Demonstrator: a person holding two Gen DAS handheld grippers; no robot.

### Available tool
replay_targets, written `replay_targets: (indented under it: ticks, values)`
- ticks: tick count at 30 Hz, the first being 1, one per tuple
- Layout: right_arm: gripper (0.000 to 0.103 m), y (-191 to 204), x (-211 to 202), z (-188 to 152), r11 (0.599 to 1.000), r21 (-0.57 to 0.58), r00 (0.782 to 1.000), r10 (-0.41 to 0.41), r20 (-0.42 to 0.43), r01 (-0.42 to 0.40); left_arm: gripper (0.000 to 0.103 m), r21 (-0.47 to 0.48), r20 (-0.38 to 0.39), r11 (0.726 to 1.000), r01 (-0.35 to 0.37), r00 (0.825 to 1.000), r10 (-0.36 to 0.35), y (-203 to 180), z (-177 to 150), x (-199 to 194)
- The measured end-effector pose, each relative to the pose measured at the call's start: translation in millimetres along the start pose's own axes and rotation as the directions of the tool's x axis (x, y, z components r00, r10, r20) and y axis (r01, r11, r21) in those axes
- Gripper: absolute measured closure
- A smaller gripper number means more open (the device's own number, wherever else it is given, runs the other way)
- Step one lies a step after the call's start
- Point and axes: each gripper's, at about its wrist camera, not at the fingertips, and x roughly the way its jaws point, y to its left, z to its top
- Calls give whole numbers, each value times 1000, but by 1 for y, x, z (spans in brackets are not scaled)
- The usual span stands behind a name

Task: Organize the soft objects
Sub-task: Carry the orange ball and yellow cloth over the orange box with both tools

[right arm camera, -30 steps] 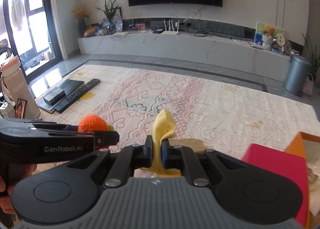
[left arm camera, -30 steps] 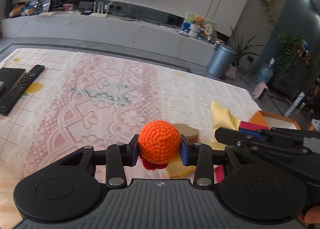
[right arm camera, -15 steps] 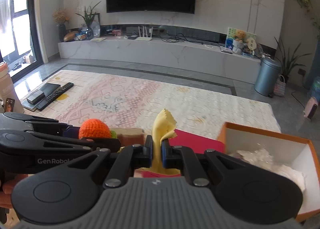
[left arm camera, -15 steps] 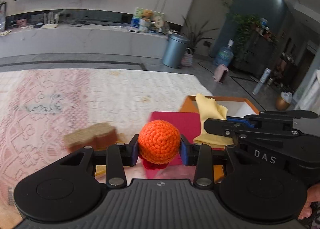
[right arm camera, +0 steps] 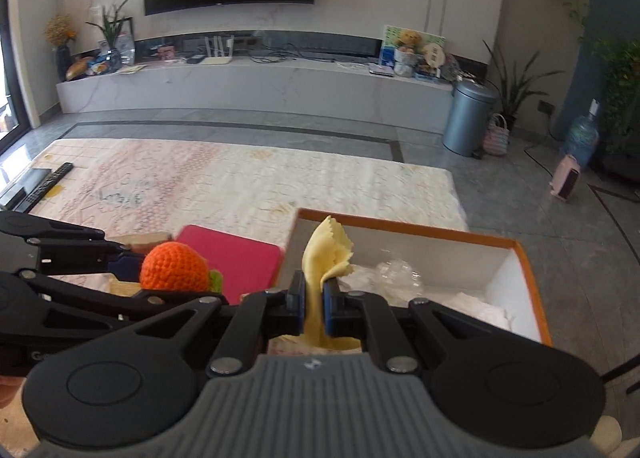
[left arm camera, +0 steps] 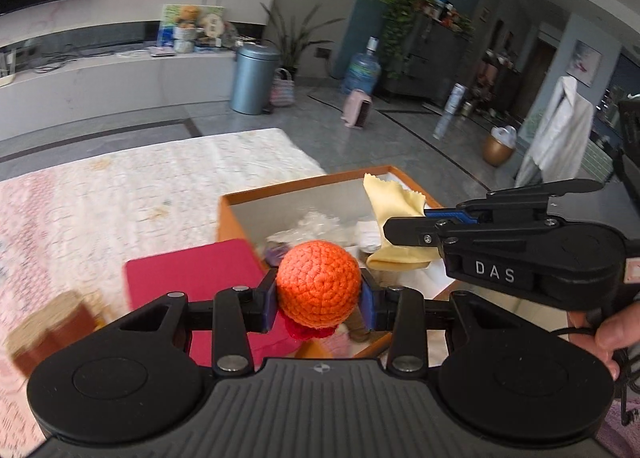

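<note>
L gripper (left arm camera: 319, 305) pinching orange crochet ball (left arm camera: 318, 282) | R gripper (right arm camera: 314, 308) clamped on yellow cloth (right arm camera: 325, 258) | orange-rimmed box (right arm camera: 532, 278) just ahead, contents maybe plastic wrap

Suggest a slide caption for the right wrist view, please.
Right gripper carries yellow cloth toward the orange box.
</note>
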Motion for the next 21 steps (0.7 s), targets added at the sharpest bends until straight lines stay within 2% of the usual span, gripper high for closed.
replay_targets:
  ticks: [5,8,11,13,21]
  values:
    - [96,-46,14,-2,991,131,998,2,-60,6,58,-3,-41,999,45,998,-45,0,18,28]
    - [96,-65,29,-5,981,195,995,23,-99,-3,58,33,-87,999,41,995,-38,-8,21,47]
    - [96,-72,48,-11,977,213,987,36,-156,-1,58,67,-142,997,48,989,-38,-16,18,65]
    - [96,-73,63,-17,980,197,980,2,-201,39,58,78,-174,995,58,984,-44,-22,15,77]
    - [95,-106,115,-35,957,246,914,-43,-403,153,58,163,-300,987,19,953,31,-38,8,117]
